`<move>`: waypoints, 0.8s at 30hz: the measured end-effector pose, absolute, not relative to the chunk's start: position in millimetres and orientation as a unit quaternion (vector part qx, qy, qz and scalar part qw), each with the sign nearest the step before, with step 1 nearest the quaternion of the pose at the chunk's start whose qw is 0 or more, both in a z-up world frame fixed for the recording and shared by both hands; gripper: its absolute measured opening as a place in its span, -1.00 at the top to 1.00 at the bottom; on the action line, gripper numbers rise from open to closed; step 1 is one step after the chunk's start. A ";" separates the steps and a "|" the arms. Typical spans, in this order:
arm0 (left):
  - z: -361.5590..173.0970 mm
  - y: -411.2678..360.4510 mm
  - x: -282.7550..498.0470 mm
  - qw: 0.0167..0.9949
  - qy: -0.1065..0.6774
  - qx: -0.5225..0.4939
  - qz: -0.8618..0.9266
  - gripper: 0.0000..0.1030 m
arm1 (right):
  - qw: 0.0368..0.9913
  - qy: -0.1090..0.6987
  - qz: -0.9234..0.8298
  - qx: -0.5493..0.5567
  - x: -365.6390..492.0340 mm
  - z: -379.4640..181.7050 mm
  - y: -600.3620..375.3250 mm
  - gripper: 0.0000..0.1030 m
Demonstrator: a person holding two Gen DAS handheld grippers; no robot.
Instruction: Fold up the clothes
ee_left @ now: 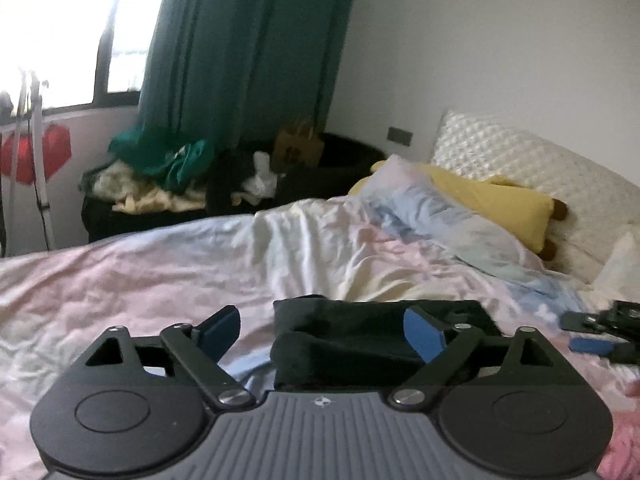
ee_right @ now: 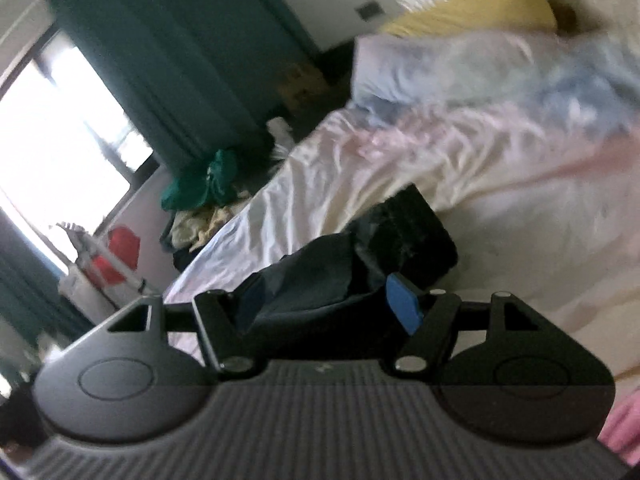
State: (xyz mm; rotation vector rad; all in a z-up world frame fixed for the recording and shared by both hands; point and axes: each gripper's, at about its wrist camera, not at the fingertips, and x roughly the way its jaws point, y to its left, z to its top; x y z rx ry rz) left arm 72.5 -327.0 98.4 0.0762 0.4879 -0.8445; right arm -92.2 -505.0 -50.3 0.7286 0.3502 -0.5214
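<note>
A folded black garment (ee_left: 360, 336) lies on the pink and white bed sheet (ee_left: 160, 272). My left gripper (ee_left: 320, 334) is open just above it, its blue pads (ee_left: 424, 334) wide apart over the garment's near edge, holding nothing. In the right wrist view the same black garment (ee_right: 404, 228) lies on the sheet, one part bunched up between the fingers. My right gripper (ee_right: 332, 304) is open, tilted, with dark cloth lying between the blue pads (ee_right: 404, 304). The right gripper also shows at the right edge of the left wrist view (ee_left: 600, 332).
Pillows, a pastel one (ee_left: 440, 216) and a yellow one (ee_left: 492, 204), lie against the quilted headboard (ee_left: 520, 160). A dark bedside unit with piled clothes (ee_left: 168, 184) stands beyond the bed under a green curtain (ee_left: 240, 48). A pink cloth (ee_left: 624, 448) is at the lower right.
</note>
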 end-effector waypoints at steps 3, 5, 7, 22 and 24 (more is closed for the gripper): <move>117.6 -308.3 34.5 0.885 0.209 0.043 -0.414 -0.99 | 0.907 0.165 -0.264 0.283 -99.3 -29.9 -472.1 -0.61; 126.0 -295.4 10.4 0.886 0.196 0.050 -0.417 -0.99 | 0.917 0.153 -0.267 0.254 -105.3 -21.5 -450.9 -0.70; 128.1 -286.1 -7.2 0.885 0.194 0.059 -0.419 -1.00 | 0.924 0.146 -0.263 0.235 -109.5 -15.7 -432.7 -0.80; 78.8 -225.3 -50.2 0.899 0.212 0.033 -0.381 -1.00 | 0.948 0.134 -0.265 0.114 -119.9 -42.7 -315.4 -0.80; 70.5 -221.5 -48.0 0.903 0.215 0.037 -0.369 -0.99 | 0.947 0.137 -0.269 0.107 -117.5 -51.1 -308.9 -0.80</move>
